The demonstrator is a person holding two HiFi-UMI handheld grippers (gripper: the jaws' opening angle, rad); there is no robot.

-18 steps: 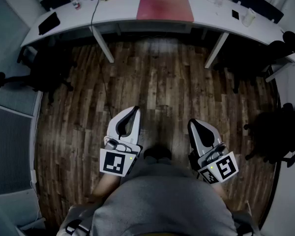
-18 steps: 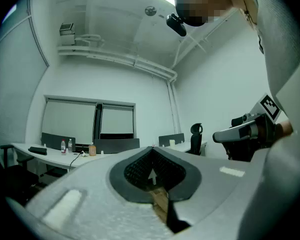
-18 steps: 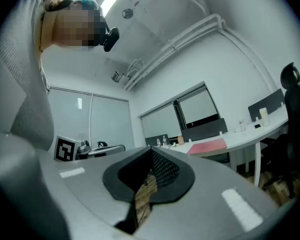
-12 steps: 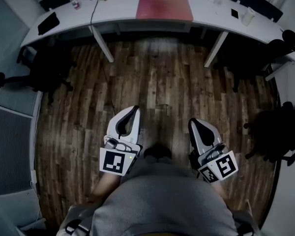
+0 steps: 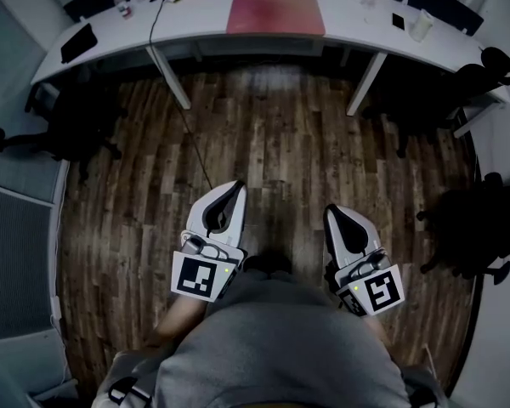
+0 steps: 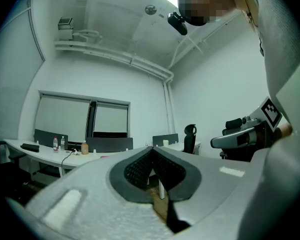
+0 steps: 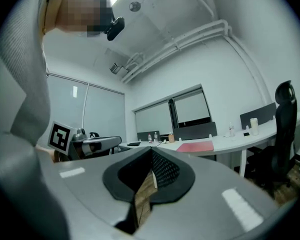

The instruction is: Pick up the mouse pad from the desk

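Observation:
A red mouse pad (image 5: 275, 14) lies flat on the long white desk (image 5: 212, 24) at the far side of the room, and shows as a thin red strip, the mouse pad (image 7: 196, 146), in the right gripper view. Both grippers are held level close to the person's body, far from the desk. My left gripper (image 5: 236, 187) is shut with nothing between its jaws; its tips (image 6: 151, 149) meet. My right gripper (image 5: 331, 213) is shut and holds nothing; its tips (image 7: 151, 151) touch.
A black tablet (image 5: 77, 42), bottles (image 5: 125, 1), a cable (image 5: 166, 75), a white cup (image 5: 421, 25) and a small dark phone (image 5: 397, 21) are on the desk. Black office chairs (image 5: 472, 223) stand at both sides. A wooden floor (image 5: 272, 143) lies between me and the desk.
The desk and mouse pad have slid slightly up and left in the head view. Both grippers stay shut in about the same place.

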